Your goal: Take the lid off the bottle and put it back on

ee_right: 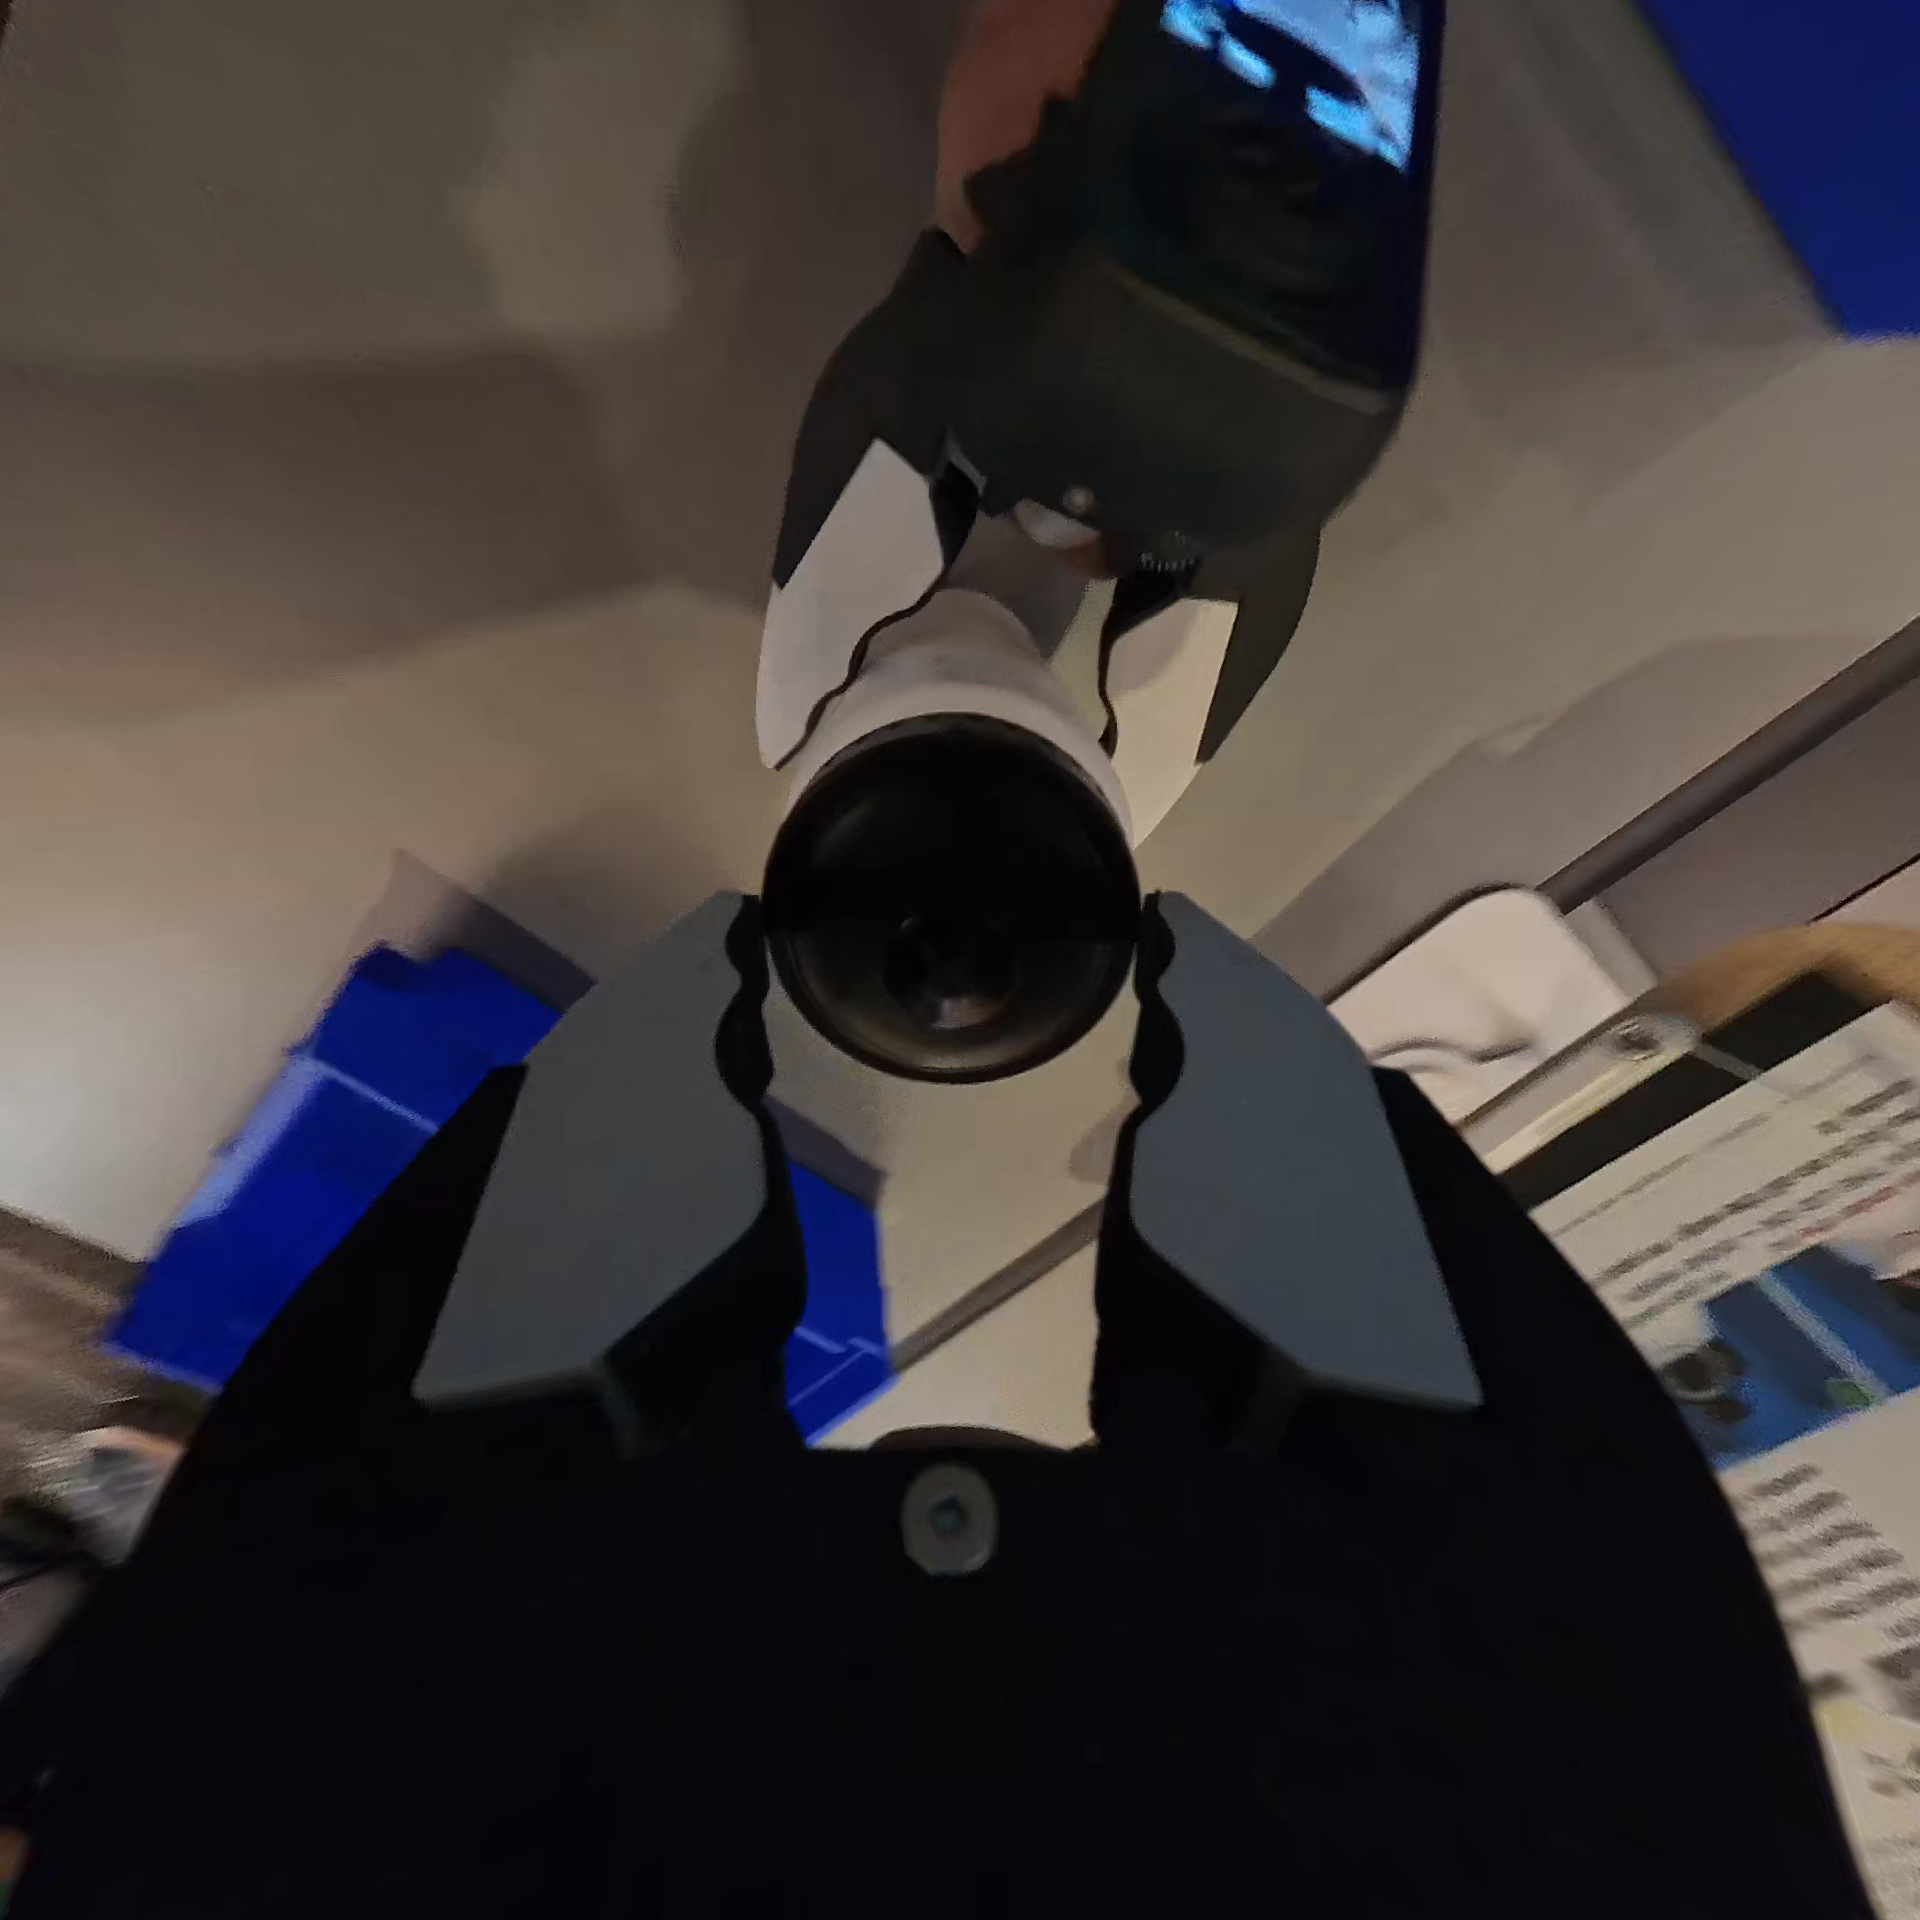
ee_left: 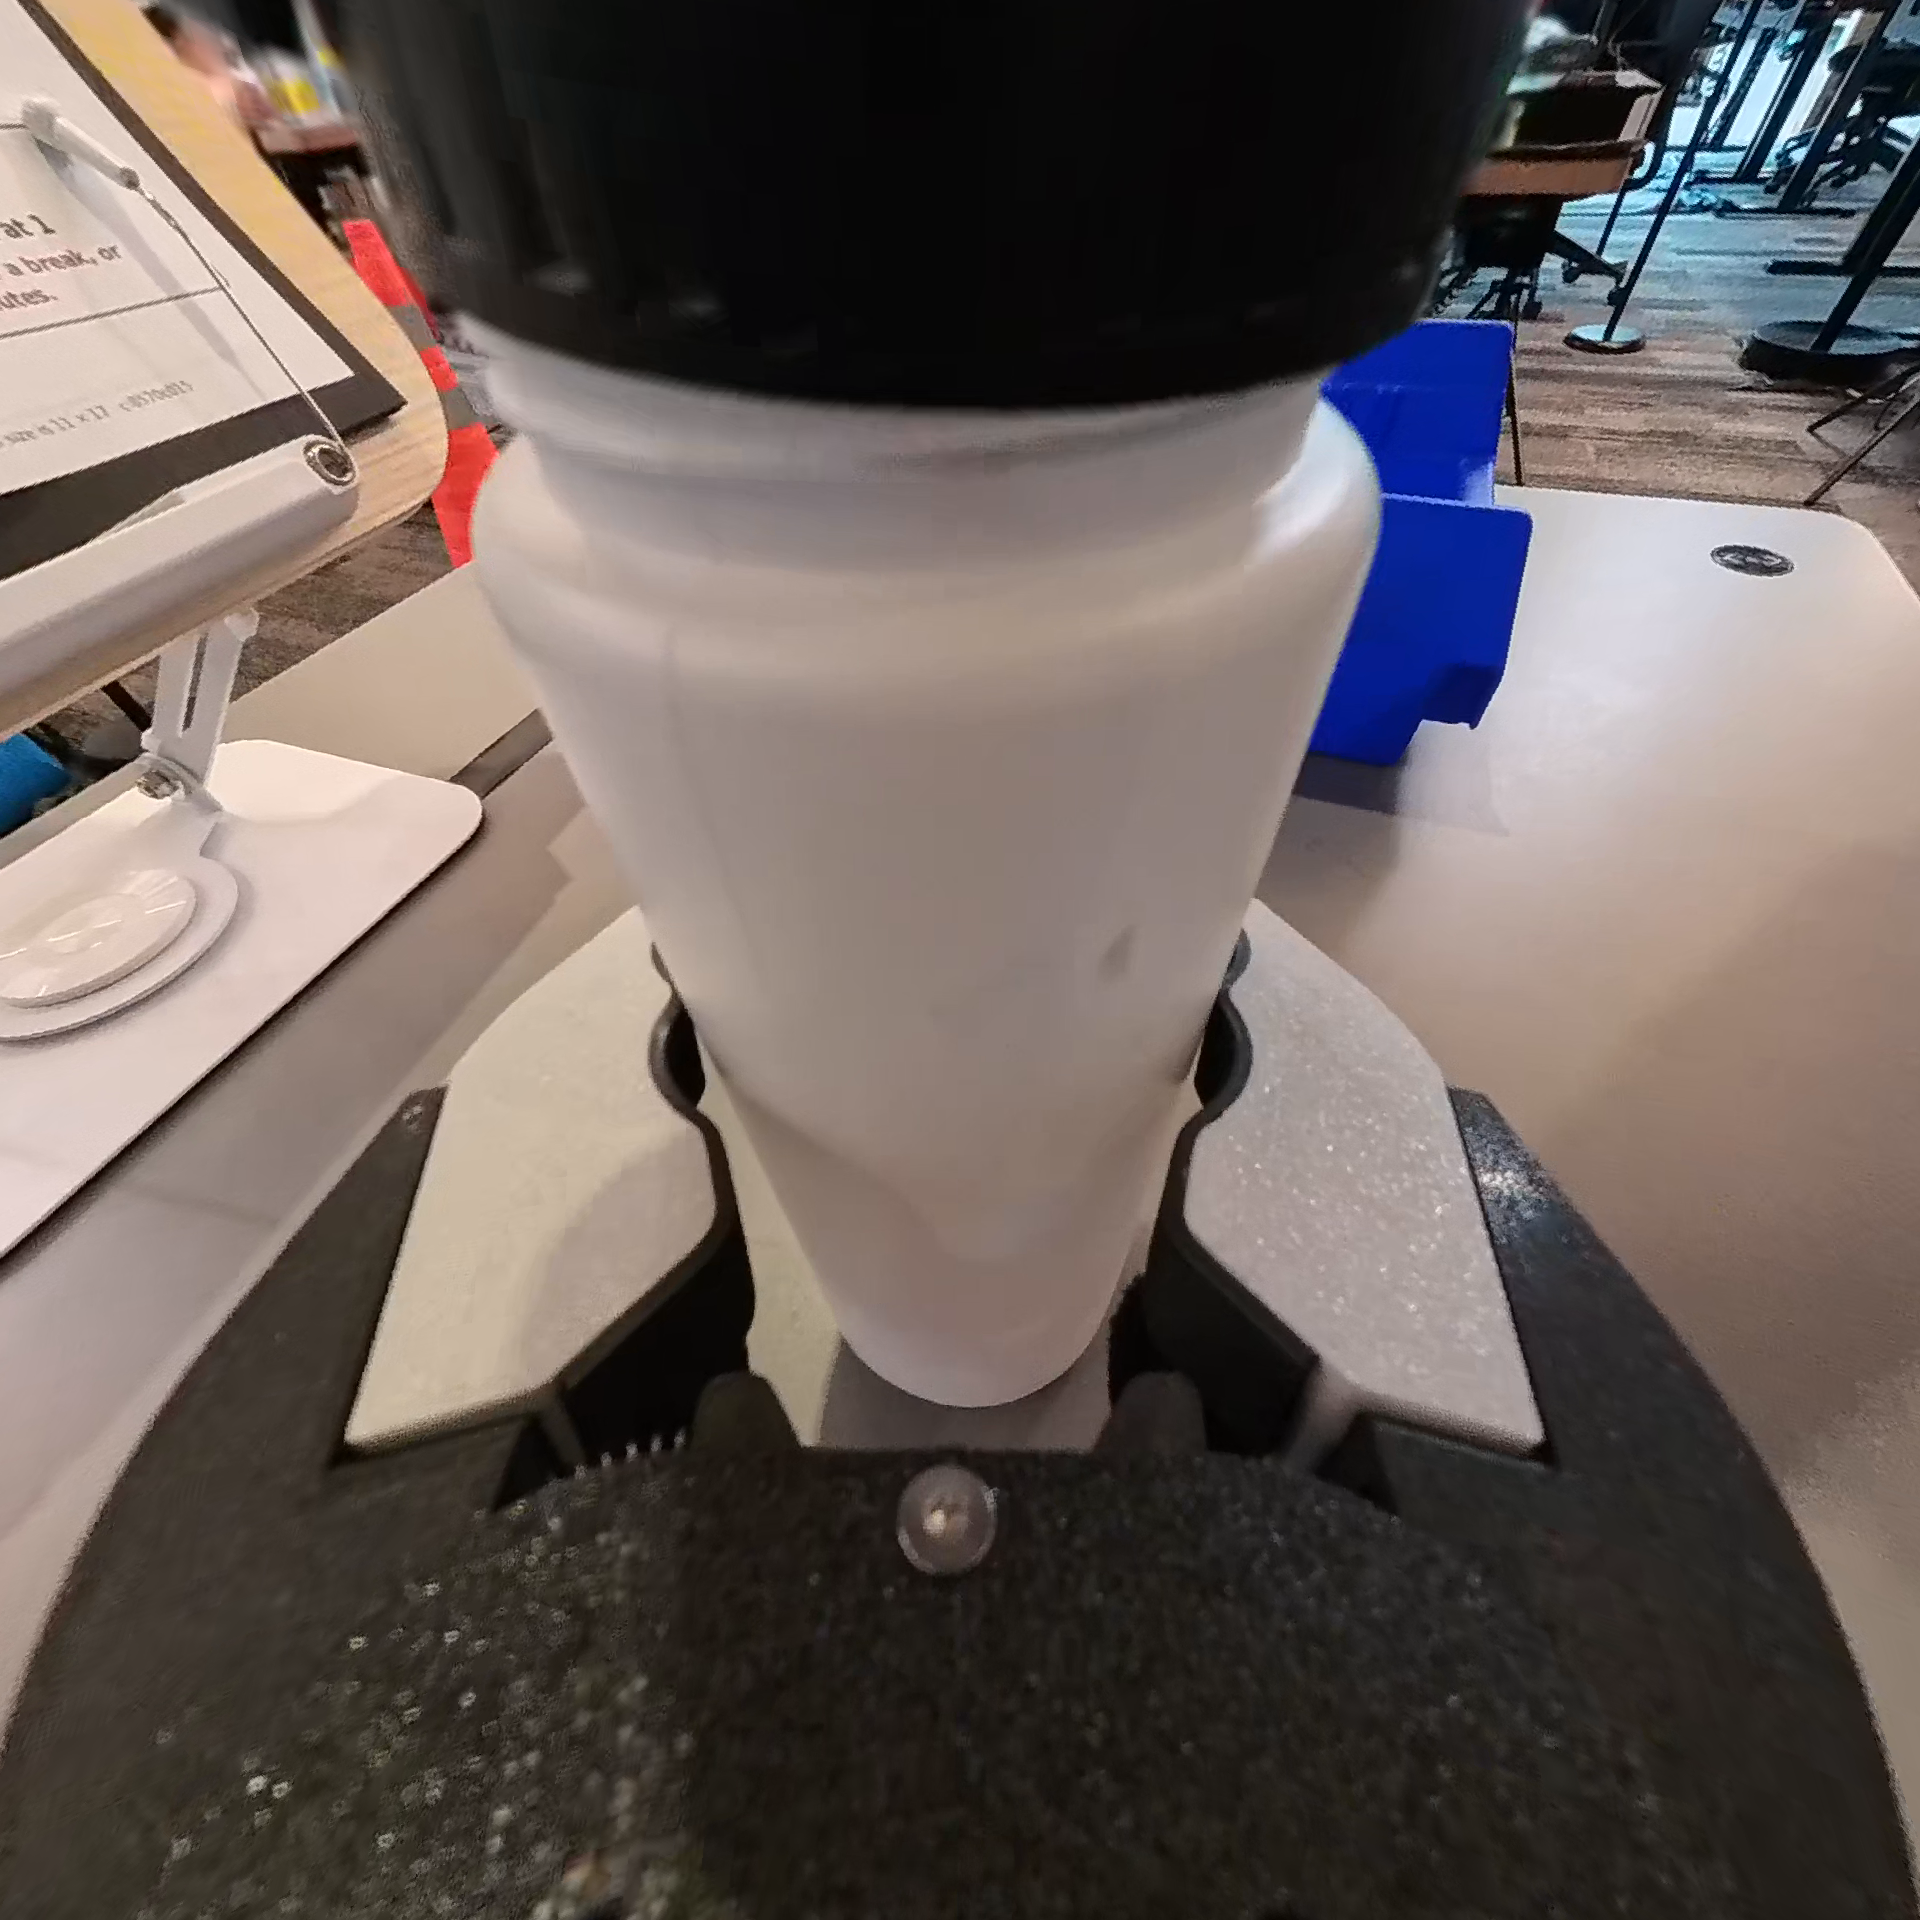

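Left tongs (ee_left: 951,997) clench the white plastic bottle (ee_left: 935,831); right tongs (ee_right: 951,977) grip its black ribbed lid (ee_right: 948,899), and should twist squarely without tilting.

The left gripper (ee_left: 951,1029) clamps the white bottle (ee_left: 935,790) low on its body, a pad pressed on each side. The right gripper (ee_right: 951,935) faces it from six o'clock, its fingertips (ee_right: 743,935) set against the black lid (ee_right: 951,894) at nine and three o'clock.
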`<action>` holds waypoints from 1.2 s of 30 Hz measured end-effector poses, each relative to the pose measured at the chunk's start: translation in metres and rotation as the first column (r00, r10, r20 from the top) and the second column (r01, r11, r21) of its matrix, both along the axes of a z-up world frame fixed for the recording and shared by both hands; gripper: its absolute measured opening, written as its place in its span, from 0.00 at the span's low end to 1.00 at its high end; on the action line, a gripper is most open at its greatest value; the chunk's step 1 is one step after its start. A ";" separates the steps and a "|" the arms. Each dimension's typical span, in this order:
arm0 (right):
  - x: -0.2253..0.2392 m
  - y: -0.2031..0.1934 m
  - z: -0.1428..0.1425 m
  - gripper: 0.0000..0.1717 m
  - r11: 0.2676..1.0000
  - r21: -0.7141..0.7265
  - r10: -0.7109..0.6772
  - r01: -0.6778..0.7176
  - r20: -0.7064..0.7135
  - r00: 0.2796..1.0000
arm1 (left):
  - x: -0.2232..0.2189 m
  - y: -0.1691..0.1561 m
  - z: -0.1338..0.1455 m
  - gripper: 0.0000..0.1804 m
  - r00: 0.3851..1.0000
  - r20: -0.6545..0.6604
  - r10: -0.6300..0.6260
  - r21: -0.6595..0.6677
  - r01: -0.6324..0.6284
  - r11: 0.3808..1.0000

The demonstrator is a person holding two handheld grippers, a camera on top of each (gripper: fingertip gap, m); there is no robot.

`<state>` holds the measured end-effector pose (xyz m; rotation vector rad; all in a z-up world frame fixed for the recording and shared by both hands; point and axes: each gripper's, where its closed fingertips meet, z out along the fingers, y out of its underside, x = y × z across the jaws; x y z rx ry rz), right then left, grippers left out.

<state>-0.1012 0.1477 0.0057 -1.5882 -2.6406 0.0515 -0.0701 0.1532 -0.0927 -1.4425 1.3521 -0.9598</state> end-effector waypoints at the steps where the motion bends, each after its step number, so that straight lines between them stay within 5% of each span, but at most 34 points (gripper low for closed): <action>1: 0.000 0.000 0.000 0.40 0.997 0.042 0.062 -0.061 -0.026 0.998 | 0.000 0.000 0.000 0.52 1.000 0.002 -0.004 -0.006 0.004 1.000; 4: -0.001 -0.001 0.000 0.40 0.983 0.102 0.160 -0.153 -0.065 0.985 | 0.000 0.000 0.000 0.52 1.000 0.005 -0.007 -0.004 0.007 1.000; 12: 0.001 -0.006 -0.001 0.39 0.993 -0.074 -0.091 0.088 -0.042 0.995 | 0.002 -0.005 0.000 0.52 1.000 -0.010 -0.008 0.025 0.009 1.000; 21: -0.002 -0.007 -0.001 0.40 1.000 -0.024 0.012 -0.016 -0.161 0.987 | 0.002 -0.004 0.000 0.52 1.000 -0.005 -0.006 0.014 0.006 1.000; 36: 0.002 -0.002 0.003 0.39 0.977 -0.112 -0.202 0.182 -0.208 0.957 | 0.003 -0.003 0.000 0.52 1.000 0.000 -0.003 0.008 0.003 1.000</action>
